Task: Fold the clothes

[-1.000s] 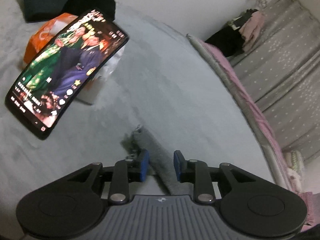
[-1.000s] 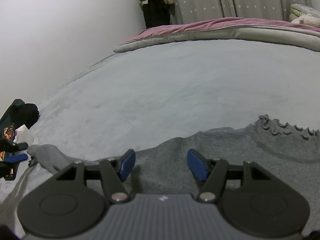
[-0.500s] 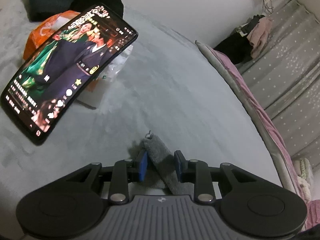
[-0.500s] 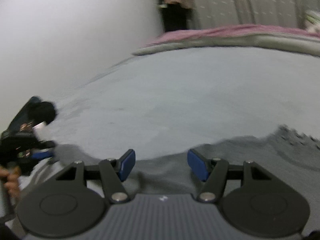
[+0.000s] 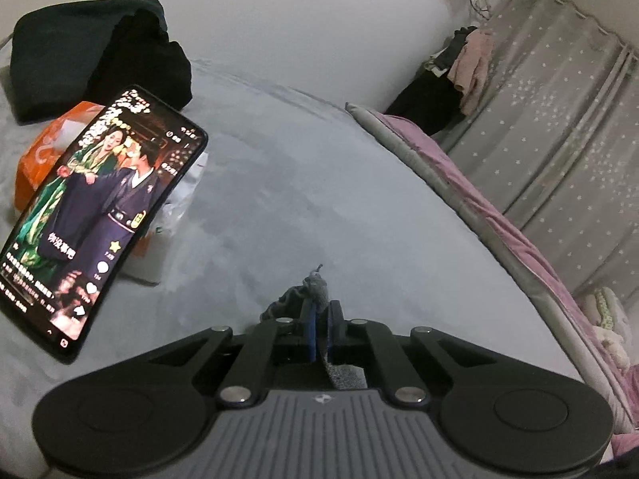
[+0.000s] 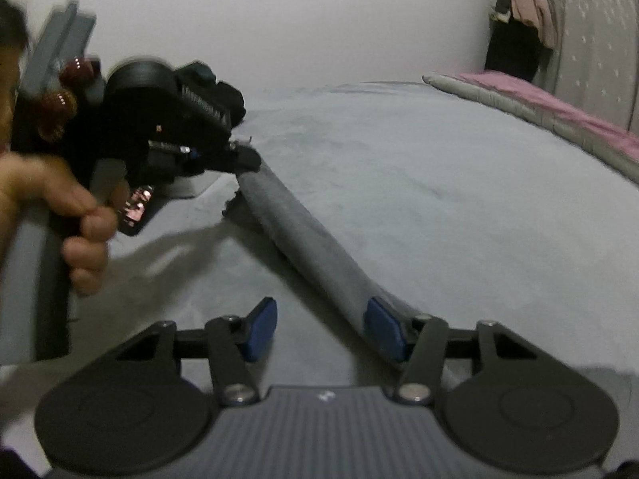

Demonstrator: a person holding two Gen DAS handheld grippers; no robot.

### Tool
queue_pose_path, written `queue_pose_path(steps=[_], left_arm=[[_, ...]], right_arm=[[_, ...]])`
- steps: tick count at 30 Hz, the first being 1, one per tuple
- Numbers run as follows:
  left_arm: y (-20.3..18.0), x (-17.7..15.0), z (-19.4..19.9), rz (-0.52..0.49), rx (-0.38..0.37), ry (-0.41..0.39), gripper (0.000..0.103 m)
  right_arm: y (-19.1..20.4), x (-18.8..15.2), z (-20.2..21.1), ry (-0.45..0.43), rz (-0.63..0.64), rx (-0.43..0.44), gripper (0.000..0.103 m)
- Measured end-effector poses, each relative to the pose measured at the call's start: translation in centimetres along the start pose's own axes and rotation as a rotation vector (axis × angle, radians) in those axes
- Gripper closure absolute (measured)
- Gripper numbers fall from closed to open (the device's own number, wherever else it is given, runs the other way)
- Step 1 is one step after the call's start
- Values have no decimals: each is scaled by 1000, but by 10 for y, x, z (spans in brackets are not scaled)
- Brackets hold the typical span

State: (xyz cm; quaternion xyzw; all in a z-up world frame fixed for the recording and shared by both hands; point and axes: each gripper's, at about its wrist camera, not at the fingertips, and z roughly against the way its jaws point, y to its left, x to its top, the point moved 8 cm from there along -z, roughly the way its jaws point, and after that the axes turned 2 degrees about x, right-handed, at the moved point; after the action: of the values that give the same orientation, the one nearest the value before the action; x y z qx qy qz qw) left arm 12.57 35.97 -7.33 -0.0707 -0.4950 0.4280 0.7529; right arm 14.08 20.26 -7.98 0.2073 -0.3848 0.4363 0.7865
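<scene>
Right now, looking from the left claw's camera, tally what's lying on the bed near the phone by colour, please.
Grey: 1, the sleeve pinched in the left claw
Dark: 1, the pile of clothes
Orange: 1, the bag behind the phone
White: 1, the packet under the phone
Total: 4

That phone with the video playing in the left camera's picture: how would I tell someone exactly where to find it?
Start at the grey bed cover. At its left side a phone leans tilted against an orange-and-white packet, in front of a pile of dark clothes. It is the only lit thing there, showing figures in green and purple robes.
</scene>
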Motion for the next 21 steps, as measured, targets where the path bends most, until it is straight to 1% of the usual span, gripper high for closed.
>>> queue_pose_path(steps=[2,4,5,6,7,8,9,11,12,14,15,17,19,20,21], left_arm=[[0,2,3,3,-26,0,100],[-4,6,5,5,-75,-10,100],[-7,8,7,6,-106,-19,100],[-9,11,9,2,-133,-29,100],[-12,13,12,-3,-156,-37,100],[-14,15,14,-14,-162,-39,100],[-15,16,16,-24,-162,-37,100],[-11,17,18,-46,-118,6,100],[-9,17,19,-61,-91,30,100],[-4,14,19,-129,-10,101,100],[-2,12,18,-185,28,130,100],[1,7,15,-275,82,192,100],[4,2,12,-328,107,241,100],[5,0,12,-355,124,260,100],[6,-2,10,-380,137,272,100]], right_arm=[[2,5,-8,-2,31,-54,60],[0,10,-14,-9,55,-121,69],[-1,13,-17,-12,60,-146,80],[-2,15,-16,-16,41,-142,89],[-4,17,-16,-19,22,-137,91],[-5,18,-15,-19,3,-128,94],[-4,17,-12,-7,-13,-104,95],[-3,15,-7,17,-46,-55,95],[-3,14,-5,34,-62,-27,95],[1,7,0,98,-85,48,94],[5,4,1,124,-81,77,91],[10,-1,4,168,-77,131,83],[2,6,11,151,-105,146,72],[-2,10,15,143,-119,154,64],[-5,14,19,134,-133,162,61]])
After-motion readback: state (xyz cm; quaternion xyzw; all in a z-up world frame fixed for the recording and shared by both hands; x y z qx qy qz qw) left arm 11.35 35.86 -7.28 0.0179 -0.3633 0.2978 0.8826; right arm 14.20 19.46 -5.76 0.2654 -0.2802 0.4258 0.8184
